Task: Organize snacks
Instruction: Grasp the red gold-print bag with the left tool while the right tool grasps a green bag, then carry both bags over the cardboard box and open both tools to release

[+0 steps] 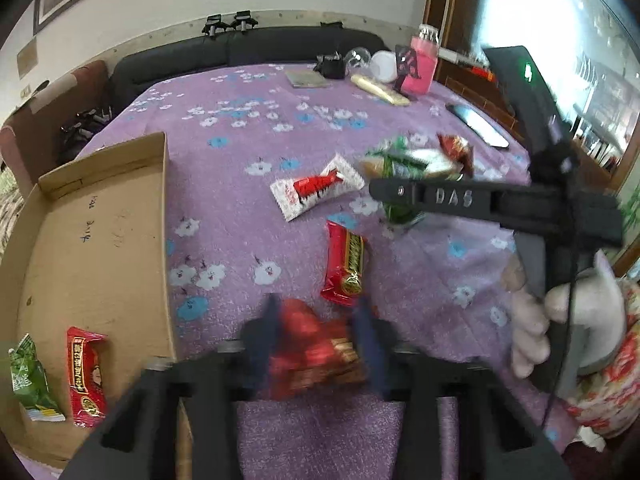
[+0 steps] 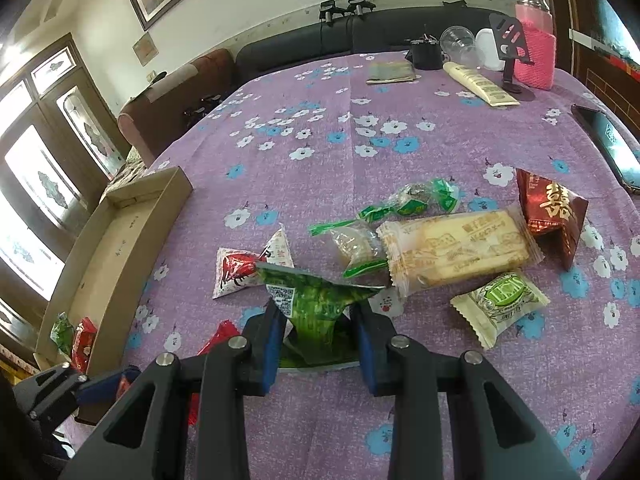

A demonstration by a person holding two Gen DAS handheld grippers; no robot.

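Observation:
My left gripper (image 1: 318, 320) is shut on a red snack packet (image 1: 312, 350), held above the purple cloth just right of the cardboard box (image 1: 96, 216). The box holds a green packet (image 1: 30, 376) and a red packet (image 1: 86, 376). My right gripper (image 2: 318, 316) is shut on a green snack packet (image 2: 316, 300), lifted over the cloth; it also shows in the left wrist view (image 1: 384, 192). Loose on the cloth lie a red bar (image 1: 346, 266), a white-and-red packet (image 1: 316, 190), a cracker pack (image 2: 456, 252), a dark red pouch (image 2: 550, 212) and a pale green packet (image 2: 500, 304).
At the table's far edge stand a pink bottle (image 2: 534, 48), a phone stand (image 2: 510, 52), a cream tube (image 2: 480, 84), a clear cup (image 2: 460, 44) and a booklet (image 2: 390, 72). A phone (image 2: 612, 148) lies at the right edge. A dark sofa (image 2: 320, 44) sits behind.

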